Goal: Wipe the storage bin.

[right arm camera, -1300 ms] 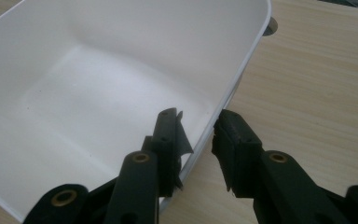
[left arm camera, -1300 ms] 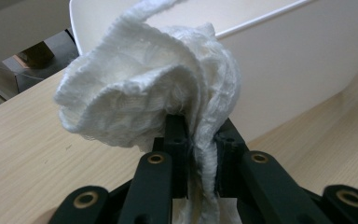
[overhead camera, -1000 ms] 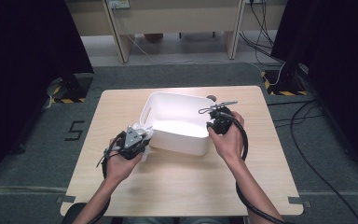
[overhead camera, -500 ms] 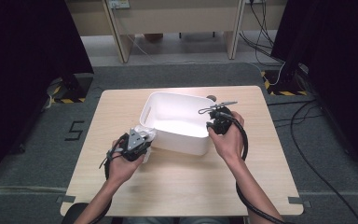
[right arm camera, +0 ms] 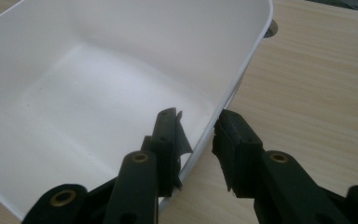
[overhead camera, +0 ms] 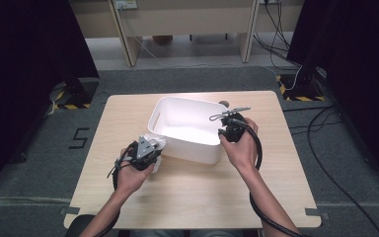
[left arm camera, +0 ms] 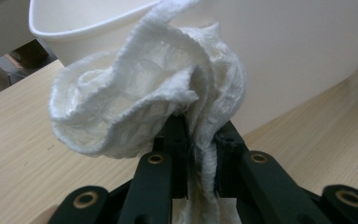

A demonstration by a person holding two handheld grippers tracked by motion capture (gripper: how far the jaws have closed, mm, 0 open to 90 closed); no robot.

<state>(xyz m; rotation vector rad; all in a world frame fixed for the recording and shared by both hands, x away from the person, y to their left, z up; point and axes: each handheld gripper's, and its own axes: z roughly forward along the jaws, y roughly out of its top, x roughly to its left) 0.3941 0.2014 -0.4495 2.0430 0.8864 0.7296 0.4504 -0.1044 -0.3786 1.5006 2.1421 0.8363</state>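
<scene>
High view: one white tub (overhead camera: 190,129) stands mid-table (overhead camera: 128,113); the left gripper (overhead camera: 150,150) is at its near-left corner, the right gripper (overhead camera: 227,129) at its right rim, with bare tabletop all around.

Left gripper view: jaws pinched tight on one white cloth (left arm camera: 144,98) beside the tub wall.

Right gripper view: jaws straddle the tub rim (right arm camera: 242,74), one inside, one outside; contact uncertain.

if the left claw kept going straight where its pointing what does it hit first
Most likely the outer side wall of the white bin, just beyond the white cloth the left claw holds; the exact gap is unclear.
</scene>
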